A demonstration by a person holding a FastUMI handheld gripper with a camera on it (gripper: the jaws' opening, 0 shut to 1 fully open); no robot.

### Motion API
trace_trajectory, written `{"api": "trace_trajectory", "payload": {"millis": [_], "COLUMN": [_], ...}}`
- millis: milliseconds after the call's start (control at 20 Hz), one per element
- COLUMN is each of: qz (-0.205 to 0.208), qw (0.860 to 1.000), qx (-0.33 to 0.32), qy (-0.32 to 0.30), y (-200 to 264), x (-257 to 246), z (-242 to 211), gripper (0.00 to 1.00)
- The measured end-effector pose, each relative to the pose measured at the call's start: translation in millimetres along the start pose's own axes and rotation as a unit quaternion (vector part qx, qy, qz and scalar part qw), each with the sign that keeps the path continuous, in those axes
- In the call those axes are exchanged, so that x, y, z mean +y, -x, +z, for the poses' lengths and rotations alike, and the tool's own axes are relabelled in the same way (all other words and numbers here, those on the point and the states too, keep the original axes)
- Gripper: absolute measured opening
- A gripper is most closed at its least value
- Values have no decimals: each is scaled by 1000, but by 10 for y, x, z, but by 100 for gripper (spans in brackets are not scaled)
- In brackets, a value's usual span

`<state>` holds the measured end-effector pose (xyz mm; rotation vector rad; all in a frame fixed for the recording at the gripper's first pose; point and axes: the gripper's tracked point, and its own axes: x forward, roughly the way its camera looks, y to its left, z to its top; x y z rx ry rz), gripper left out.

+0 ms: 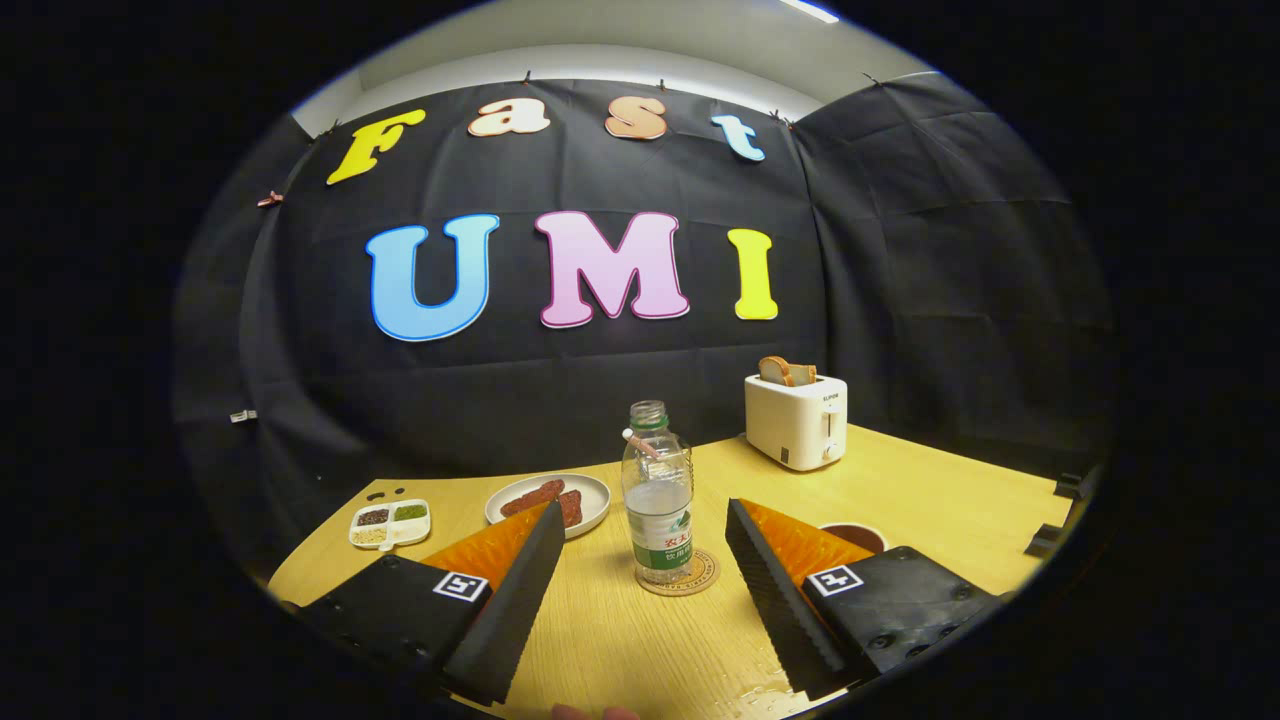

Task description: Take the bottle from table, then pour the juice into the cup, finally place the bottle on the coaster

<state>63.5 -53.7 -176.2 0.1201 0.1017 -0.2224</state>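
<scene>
Bottle [659, 500] stands upright on the coaster [680, 574], just ahead of the tongs [640, 515]. The 2 fingers [520, 590] are spread wide, touching nothing. Cup [855, 535] sits behind the right finger.

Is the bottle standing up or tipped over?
Standing up: the bottle is upright on the coaster, just ahead of the open tool.
</scene>
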Motion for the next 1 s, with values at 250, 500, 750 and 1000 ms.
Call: {"api": "trace_trajectory", "payload": {"millis": [250,500,750,1000], "qz": [29,55,67,75], "qw": [999,998,997,997], "qx": [-11,-9,-8,-5], "qy": [-10,-21,-29,-33], "y": [204,327,414,464], "x": [-103,-187,-277,-320], "z": [400,614,705,705], "gripper": [99,99,99,99]}}
